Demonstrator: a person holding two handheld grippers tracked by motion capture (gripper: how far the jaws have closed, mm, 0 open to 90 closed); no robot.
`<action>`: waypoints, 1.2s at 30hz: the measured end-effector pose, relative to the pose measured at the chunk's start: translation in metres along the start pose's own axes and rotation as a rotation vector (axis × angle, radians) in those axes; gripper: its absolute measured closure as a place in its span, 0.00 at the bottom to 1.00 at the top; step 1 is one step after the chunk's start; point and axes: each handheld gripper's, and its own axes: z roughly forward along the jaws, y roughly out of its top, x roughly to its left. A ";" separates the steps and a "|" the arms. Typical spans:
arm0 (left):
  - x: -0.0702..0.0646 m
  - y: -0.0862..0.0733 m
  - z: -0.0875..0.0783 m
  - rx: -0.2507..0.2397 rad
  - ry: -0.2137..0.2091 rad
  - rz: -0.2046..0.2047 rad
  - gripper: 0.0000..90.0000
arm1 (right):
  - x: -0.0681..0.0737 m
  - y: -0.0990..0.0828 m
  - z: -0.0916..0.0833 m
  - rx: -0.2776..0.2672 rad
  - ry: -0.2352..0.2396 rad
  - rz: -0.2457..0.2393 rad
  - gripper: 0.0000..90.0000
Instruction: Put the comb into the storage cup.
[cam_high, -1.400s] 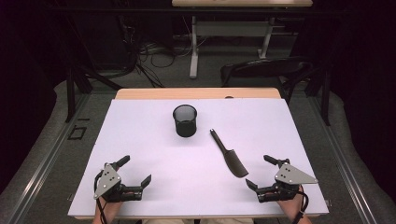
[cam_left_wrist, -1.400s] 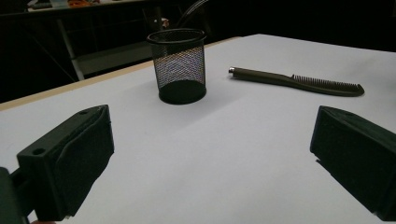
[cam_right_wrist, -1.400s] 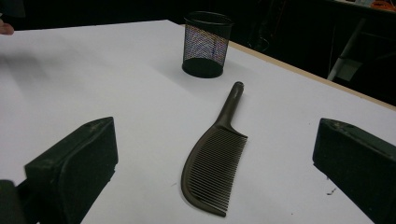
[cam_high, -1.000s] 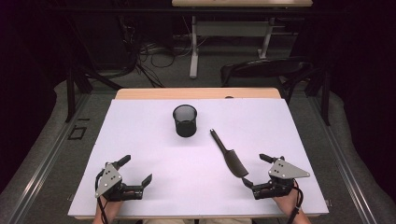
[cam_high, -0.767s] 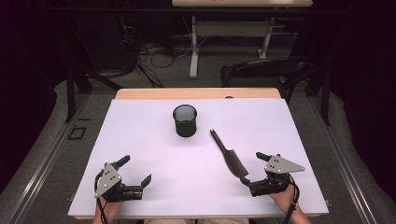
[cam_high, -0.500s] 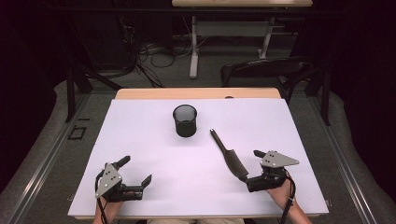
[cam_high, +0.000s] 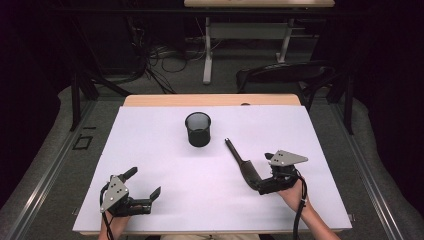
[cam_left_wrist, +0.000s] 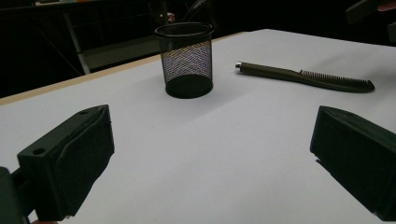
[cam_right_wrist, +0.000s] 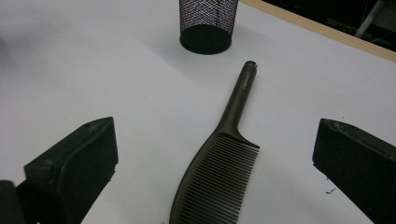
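Note:
A dark comb (cam_high: 241, 162) lies flat on the white table (cam_high: 150, 135), handle pointing away toward a black mesh cup (cam_high: 198, 129) that stands upright mid-table. My right gripper (cam_high: 261, 176) is open at the comb's toothed end. In the right gripper view the comb's teeth (cam_right_wrist: 224, 163) lie between the two wide-apart jaws of my right gripper (cam_right_wrist: 215, 170), touching neither. My left gripper (cam_high: 143, 183) rests open near the front left edge, nothing between its jaws. From the left gripper view (cam_left_wrist: 212, 163), the cup (cam_left_wrist: 185, 58) and the comb (cam_left_wrist: 303, 77) sit farther off.
A wooden strip (cam_high: 210, 100) edges the table's far side. Beyond it stand a dark chair (cam_high: 285, 75), desk legs and floor cables. Bare white surface stretches left of the cup and between the two grippers.
My right gripper has slid left and slightly forward from the front right until its open jaws straddle the comb's toothed end. The left gripper, the comb and the cup have stayed put.

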 end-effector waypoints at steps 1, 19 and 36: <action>0.000 0.000 0.000 0.000 0.001 0.001 0.00 | -0.001 0.001 0.002 0.005 0.005 0.007 0.00; 0.000 0.000 0.002 0.007 -0.002 0.014 0.00 | -0.018 0.014 0.035 0.047 0.000 0.040 0.00; 0.000 0.001 0.001 0.005 -0.002 0.014 0.00 | -0.037 0.030 0.067 0.119 -0.019 0.082 0.19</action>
